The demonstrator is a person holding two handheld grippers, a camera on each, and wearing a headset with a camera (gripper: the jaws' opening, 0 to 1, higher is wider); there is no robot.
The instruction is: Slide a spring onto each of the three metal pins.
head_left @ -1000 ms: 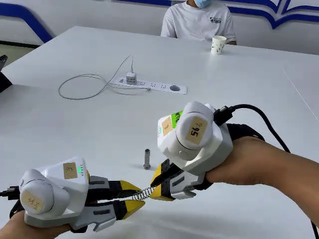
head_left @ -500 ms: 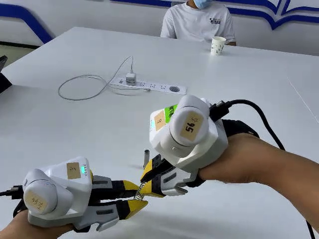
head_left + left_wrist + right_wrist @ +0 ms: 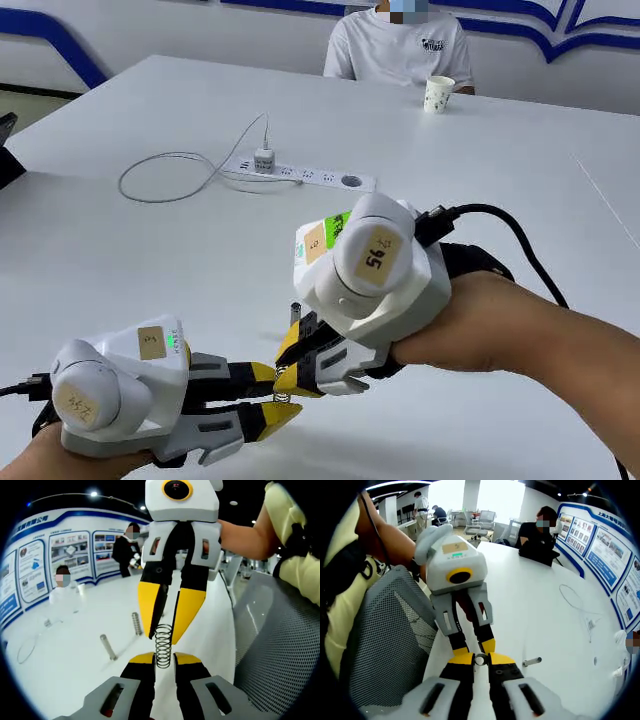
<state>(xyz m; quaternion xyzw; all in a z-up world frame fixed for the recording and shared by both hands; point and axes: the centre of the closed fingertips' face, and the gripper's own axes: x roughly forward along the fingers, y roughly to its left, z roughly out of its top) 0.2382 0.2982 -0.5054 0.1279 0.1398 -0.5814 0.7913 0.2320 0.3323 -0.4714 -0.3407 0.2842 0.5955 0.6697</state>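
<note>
We hold the spring (image 3: 163, 645) over the desk (image 3: 65, 672), the left gripper (image 3: 164, 658) jaws clenched on one end, the right gripper (image 3: 164, 635) jaws on the other; it seems light and soft, so it needs a gentle grip near the ends.

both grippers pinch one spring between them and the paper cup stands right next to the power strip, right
No. The head view shows the paper cup far across the table by the seated person, apart from the power strip. The left gripper and right gripper do pinch one spring between them.
</note>
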